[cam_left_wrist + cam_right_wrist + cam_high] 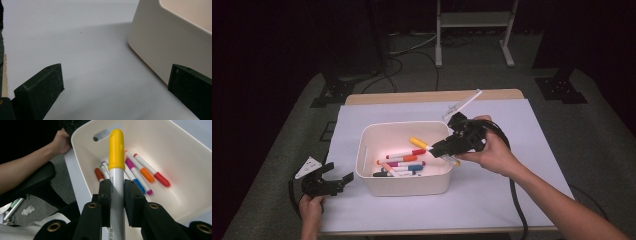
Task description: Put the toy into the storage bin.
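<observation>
Right gripper [117, 192] is clamped on a white marker with a yellow cap [116, 157], held over the cream plastic bin [367, 145] with the cap pointing into it. Bin holds more capped markers [402, 164]. Left gripper [328, 184] rests on the white table sheet [75, 45] just beside the bin, jaws wide apart and empty.

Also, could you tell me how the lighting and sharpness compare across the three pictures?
High view: the table is brightly lit, the room behind nearly black, and the picture is soft, so the markers in the bin look blurred. Left gripper view: even light, a soft shadow beside the bin, near jaws slightly soft. Right gripper view: sharp on the yellow-capped marker clamped in the right gripper; dark at upper left.
</observation>
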`<state>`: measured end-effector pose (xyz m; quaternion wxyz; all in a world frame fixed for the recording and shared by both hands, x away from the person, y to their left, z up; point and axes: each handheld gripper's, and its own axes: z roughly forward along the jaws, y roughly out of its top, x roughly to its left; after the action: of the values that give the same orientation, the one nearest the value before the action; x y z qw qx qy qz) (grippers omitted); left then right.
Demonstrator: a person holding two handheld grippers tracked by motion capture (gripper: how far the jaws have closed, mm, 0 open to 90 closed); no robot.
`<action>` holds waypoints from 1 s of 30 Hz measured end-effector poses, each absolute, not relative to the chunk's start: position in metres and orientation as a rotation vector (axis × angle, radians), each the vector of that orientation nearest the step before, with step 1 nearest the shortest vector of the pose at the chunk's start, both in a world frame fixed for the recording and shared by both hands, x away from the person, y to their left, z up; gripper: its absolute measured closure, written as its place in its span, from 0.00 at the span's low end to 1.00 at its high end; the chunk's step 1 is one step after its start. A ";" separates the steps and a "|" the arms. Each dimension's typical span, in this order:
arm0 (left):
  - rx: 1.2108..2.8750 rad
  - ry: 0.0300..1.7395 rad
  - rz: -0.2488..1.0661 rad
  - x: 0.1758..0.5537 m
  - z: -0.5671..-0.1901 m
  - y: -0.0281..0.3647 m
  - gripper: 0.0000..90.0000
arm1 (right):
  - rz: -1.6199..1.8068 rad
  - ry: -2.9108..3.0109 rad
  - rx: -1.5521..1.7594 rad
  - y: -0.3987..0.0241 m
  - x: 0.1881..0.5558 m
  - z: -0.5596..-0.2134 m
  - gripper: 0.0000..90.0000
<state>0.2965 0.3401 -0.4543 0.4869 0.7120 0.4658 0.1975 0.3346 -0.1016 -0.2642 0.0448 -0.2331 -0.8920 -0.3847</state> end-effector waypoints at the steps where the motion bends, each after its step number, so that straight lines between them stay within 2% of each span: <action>1: 1.731 1.134 0.483 0.296 -0.454 0.340 0.00 | -1.174 -2.718 -0.699 -0.097 0.335 -0.264 0.84; 15: 1.739 1.135 0.476 0.297 -0.454 0.340 0.00 | -1.100 -2.710 -0.523 -0.035 0.354 -0.288 0.84; 30: 1.730 1.133 0.469 0.297 -0.454 0.340 0.00 | -0.966 -2.735 -0.451 0.004 0.367 -0.325 0.84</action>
<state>0.2968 0.3402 -0.4542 0.4887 0.7118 0.4660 0.1931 0.3674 0.0044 -0.3252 0.1031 -0.1527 -0.9267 -0.3275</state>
